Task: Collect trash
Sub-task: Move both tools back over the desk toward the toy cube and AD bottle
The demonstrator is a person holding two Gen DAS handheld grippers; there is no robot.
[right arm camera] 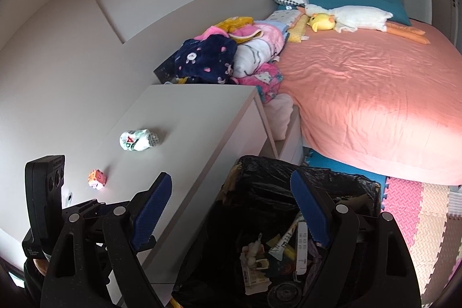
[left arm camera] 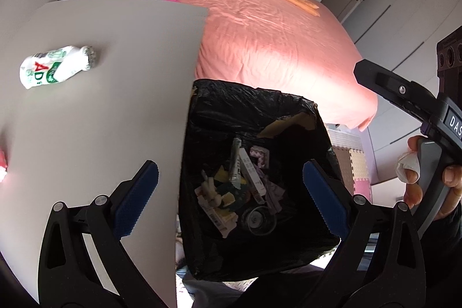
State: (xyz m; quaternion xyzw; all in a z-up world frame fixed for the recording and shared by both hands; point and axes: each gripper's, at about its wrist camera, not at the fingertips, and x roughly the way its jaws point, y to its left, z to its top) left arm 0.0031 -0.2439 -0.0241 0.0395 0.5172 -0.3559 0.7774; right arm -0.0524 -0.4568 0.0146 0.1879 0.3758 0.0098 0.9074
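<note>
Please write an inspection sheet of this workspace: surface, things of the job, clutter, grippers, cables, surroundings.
Surface: grey desk top, mostly bare.
Job's things: crushed white bottle lying on the desk; small orange-pink wrapper nearer the desk's front edge; black-lined trash bin beside the desk, trash already inside.
Clutter: pile of clothes behind the desk.
Grippers: left gripper open, empty; right gripper open, empty, both above the bin.
Cables: nothing seen.
Surroundings: bed with pink sheet, plush toys, foam floor mats.

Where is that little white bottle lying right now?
The white bottle lies on its side on the grey table, left of the black trash bin, with a small orange scrap nearer the camera in the right wrist view.
</note>
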